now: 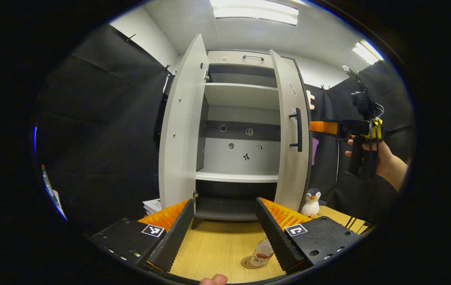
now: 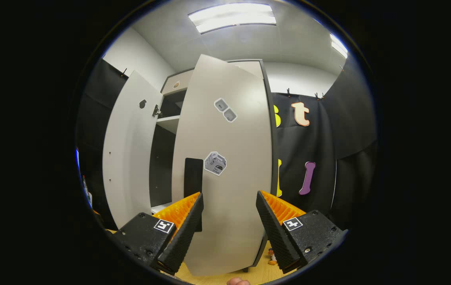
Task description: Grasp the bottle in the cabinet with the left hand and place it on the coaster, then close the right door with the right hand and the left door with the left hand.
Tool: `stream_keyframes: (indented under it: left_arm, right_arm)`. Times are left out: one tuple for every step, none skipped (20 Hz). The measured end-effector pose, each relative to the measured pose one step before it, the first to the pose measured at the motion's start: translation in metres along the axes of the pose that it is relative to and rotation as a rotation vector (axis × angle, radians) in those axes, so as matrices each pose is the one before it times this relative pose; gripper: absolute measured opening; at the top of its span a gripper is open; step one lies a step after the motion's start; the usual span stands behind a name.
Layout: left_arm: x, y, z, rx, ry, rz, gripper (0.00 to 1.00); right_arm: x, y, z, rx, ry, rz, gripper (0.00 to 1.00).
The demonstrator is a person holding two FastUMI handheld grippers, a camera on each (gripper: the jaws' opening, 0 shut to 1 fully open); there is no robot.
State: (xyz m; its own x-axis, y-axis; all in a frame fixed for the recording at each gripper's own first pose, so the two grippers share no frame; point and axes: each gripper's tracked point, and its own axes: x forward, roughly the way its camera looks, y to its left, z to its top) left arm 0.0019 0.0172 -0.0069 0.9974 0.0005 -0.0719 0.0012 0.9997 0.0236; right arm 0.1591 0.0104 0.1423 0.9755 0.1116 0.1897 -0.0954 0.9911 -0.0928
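The small clear bottle stands on a round coaster on the wooden table, just inside the right finger of my open left gripper, untouched. Behind it the grey cabinet has both doors open, its shelves bare. In the left gripper view the right door carries a black handle, and my right gripper, held by a hand, hovers just beyond the door's outer side. In the right gripper view, the open right gripper faces that door's outer face from close by.
A penguin plush sits on the table by the right door's foot. A stack of books lies beside the left door. Black cloth walls surround the cabinet on both sides.
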Motion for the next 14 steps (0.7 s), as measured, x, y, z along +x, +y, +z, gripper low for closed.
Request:
stream_keyframes:
  left_arm:
    - [0.00087,-0.00206,-0.00127,-0.00832,0.00755,-0.01408,0.94]
    - [0.00057,-0.00156,0.00011,-0.00726,0.00730,-0.01045,0.94]
    - [0.00091,-0.00078,0.00081,-0.00790,0.00052,-0.00522,0.94]
    - [0.00261,-0.00051,0.00086,-0.00948,-0.00163,-0.00613,0.94]
    - [0.00222,-0.00183,0.00080,-0.00851,-0.00421,-0.00613,0.94]
    - [0.00287,-0.00255,-0.00032,-0.00905,-0.00319,-0.00998,0.94]
    - [0.00345,-0.00585,-0.00195,-0.00927,0.00811,-0.01953,0.94]
    - [0.00196,-0.00543,-0.00089,-0.00608,0.00329,-0.01738,0.95]
    - [0.00258,-0.00329,0.00048,-0.00341,-0.00119,-0.00941,0.95]
    - [0.00254,-0.00270,0.00001,-0.00232,-0.00052,-0.00540,0.99]
    - [0.00165,-0.00241,0.00083,-0.00094,-0.00188,-0.00025,0.95]
    - [0.00136,-0.00095,0.00082,-0.00079,-0.00362,0.00127,0.94]
    - [0.00032,-0.00108,-0.00033,-0.00037,-0.00005,0.00103,0.95]
    - [-0.00051,-0.00164,-0.00038,-0.00177,0.00305,0.00232,0.95]
  right_arm:
    - [-0.01182,-0.00119,-0.00198,0.00144,0.00301,-0.00891,0.82]
    - [-0.01230,0.00041,-0.00261,0.00422,0.00318,-0.00847,0.82]
    - [-0.01306,0.00137,-0.00285,0.00403,0.00249,-0.00733,0.82]
    - [-0.01346,0.00222,-0.00348,0.00314,0.00205,-0.00629,0.82]
    - [-0.01177,0.00270,-0.00399,0.00147,-0.00139,-0.00686,0.82]
    - [-0.01097,0.00123,-0.00714,-0.00301,0.01006,-0.01030,0.82]
    - [-0.01238,-0.00052,-0.01093,-0.00162,0.02031,-0.01326,0.82]
    - [-0.01148,0.00282,-0.01003,-0.00194,0.02072,-0.00007,0.82]
    - [-0.01174,0.00306,-0.00793,0.00243,0.01391,-0.00153,0.82]
    - [-0.01007,0.00177,-0.00824,0.00537,0.00779,-0.00696,0.82]
    - [-0.00916,0.00148,-0.00904,0.00046,0.00861,-0.00202,0.82]
    - [-0.00836,0.00196,-0.01049,-0.00025,0.01125,-0.00544,0.82]
    - [-0.00794,0.00203,-0.01226,-0.00146,0.01389,-0.00395,0.82]
    - [-0.00771,0.00148,-0.01210,0.00324,0.01510,-0.00451,0.82]
